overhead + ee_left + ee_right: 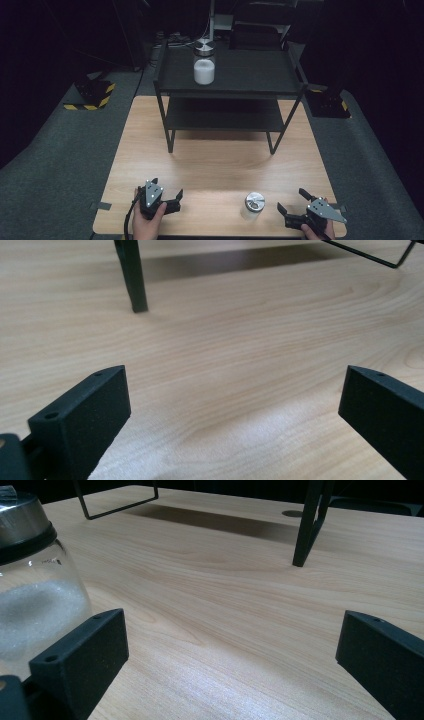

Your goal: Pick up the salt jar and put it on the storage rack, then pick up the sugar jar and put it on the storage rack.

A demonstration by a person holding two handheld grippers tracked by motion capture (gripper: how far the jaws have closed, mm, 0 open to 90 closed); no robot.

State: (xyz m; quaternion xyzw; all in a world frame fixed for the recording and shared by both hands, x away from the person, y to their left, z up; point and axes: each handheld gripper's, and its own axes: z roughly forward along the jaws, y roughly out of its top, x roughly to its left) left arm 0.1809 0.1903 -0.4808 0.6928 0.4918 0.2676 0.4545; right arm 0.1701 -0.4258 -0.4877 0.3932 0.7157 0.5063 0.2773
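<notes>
A glass jar (254, 204) with a metal lid and white powder inside stands on the wooden table (215, 160) near its front edge. In the right gripper view this jar (35, 595) sits just left of my left jaw, outside the gap. My right gripper (291, 199) (232, 645) is open and empty, right of the jar. My left gripper (167, 187) (235, 405) is open over bare wood at the front left. A second, similar jar (204, 65) stands on the top of the black shelf (250, 75).
The black two-tier shelf takes up the far half of the table; one of its legs (132, 275) rises ahead of my left gripper and another leg (307, 525) ahead of my right. Grey floor surrounds the table, with yellow-black striped stands (92, 95) behind.
</notes>
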